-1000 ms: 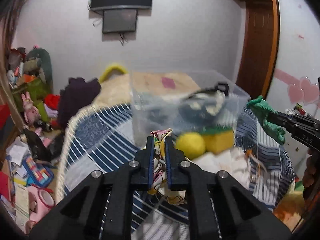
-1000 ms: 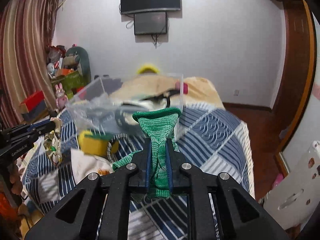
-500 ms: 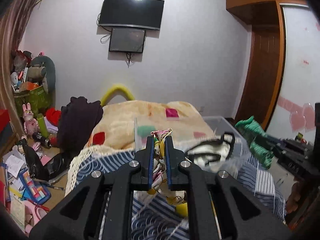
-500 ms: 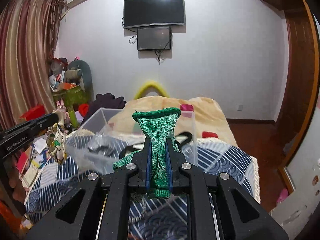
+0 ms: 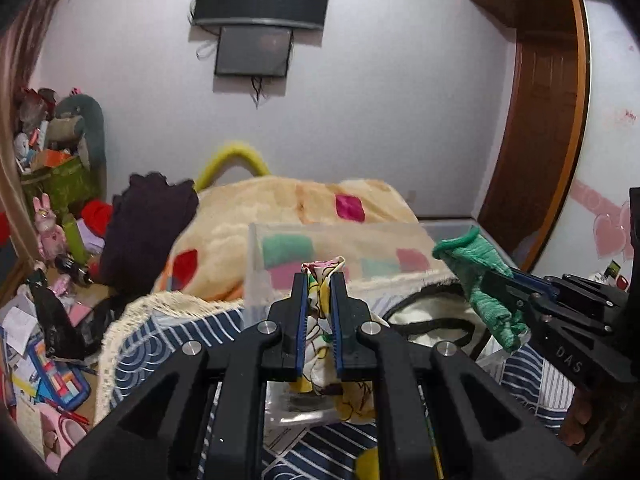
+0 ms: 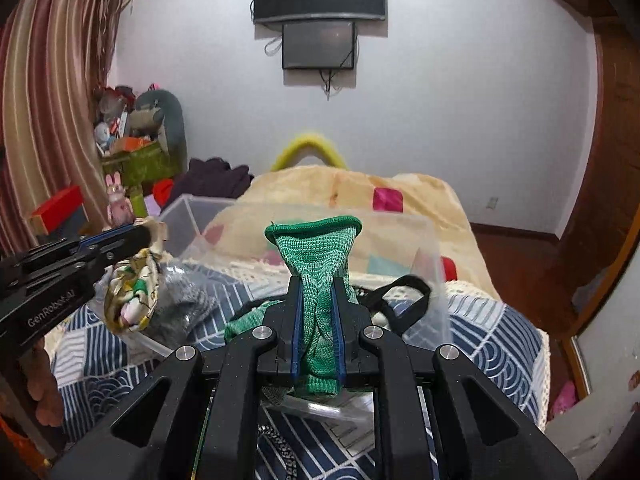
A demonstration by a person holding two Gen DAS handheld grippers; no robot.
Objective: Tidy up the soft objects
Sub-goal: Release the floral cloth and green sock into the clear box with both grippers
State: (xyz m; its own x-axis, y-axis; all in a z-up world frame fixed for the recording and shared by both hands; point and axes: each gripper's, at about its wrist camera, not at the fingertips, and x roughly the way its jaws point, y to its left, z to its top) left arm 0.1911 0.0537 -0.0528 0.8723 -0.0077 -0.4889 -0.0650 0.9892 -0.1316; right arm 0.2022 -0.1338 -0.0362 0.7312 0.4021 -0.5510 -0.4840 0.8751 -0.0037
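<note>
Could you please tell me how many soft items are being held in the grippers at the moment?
2: a patterned cloth clamped in the left gripper, and a green knitted piece clamped in the right gripper, both above the clear plastic bin. Other soft items lie unheld inside.

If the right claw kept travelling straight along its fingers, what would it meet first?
Probably the far wall of the clear plastic bin: the right claw, shut on the green knit glove, points over its opening. Depth is unclear.

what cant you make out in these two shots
- Floor of the clear bin: both views, hidden by the grippers and held cloth.
- Lower end of the green knit piece: right wrist view, behind the right gripper.
- Full shape of the patterned cloth: left wrist view, bunched in the left gripper.
</note>
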